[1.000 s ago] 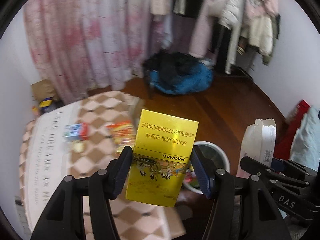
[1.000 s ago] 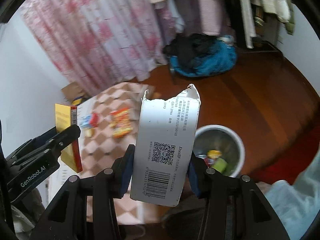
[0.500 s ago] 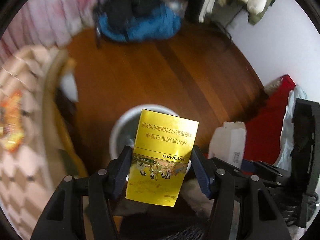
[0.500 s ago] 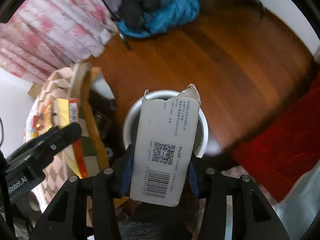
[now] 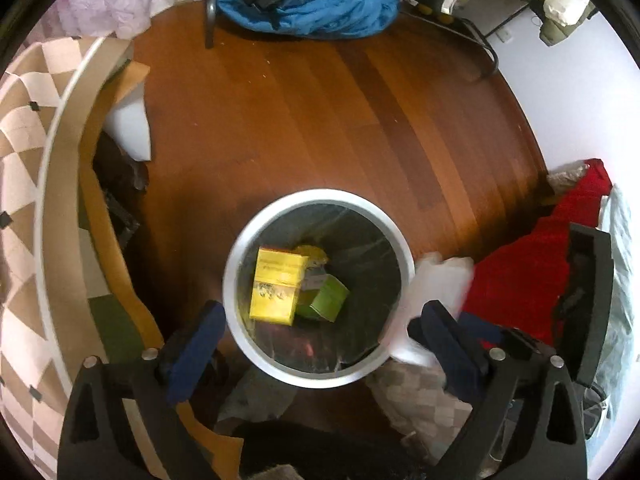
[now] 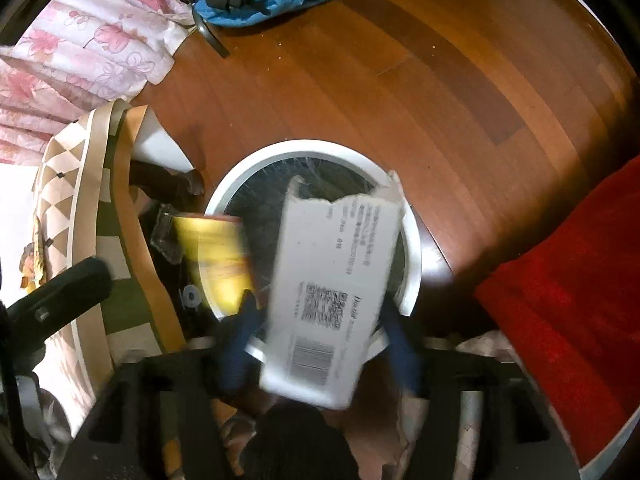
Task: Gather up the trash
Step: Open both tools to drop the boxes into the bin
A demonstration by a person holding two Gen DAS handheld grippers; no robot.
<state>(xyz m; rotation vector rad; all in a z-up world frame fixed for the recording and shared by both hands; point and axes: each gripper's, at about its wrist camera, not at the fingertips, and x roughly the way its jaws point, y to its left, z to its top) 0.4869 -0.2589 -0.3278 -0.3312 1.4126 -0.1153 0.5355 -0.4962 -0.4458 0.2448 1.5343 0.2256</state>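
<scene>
While both grippers hang over the round white trash bin (image 5: 240, 280), the left gripper (image 5: 320, 332) has its blue-padded fingers (image 5: 196, 340) spread wide with nothing between them. Seen from the left wrist camera, the bin fills the lower centre of the frame, lined with a dark bag. Inside it the yellow cigarette carton (image 5: 277, 286) lies tilted at the left, touching a green box (image 5: 326, 302) just to its right, with some smaller yellow scrap above them. A blurred white box (image 5: 436, 300) shows just past the bin's right rim, in front of a red cloth (image 5: 528, 272).

From the right wrist camera, the right gripper (image 6: 324, 340) has the torn white box (image 6: 336, 292) between its blue fingers (image 6: 240, 344); the box, with barcode and QR code facing the lens, is tilted and motion-blurred, and there seems to be a gap at the right finger, so I cannot tell whether the grip is tight or loosened. The box hangs over the near part of the bin (image 6: 412, 248). At centre left of this frame the yellow carton (image 6: 216, 264) is a blur at the bin's left rim.

Wooden floor (image 5: 340, 120) surrounds the bin. A checked quilt (image 5: 24, 128) runs along the left edge, a blue bundle of fabric (image 5: 320, 4) sits at the top, and a pink floral curtain (image 6: 92, 52) occupies the upper left of the right view.
</scene>
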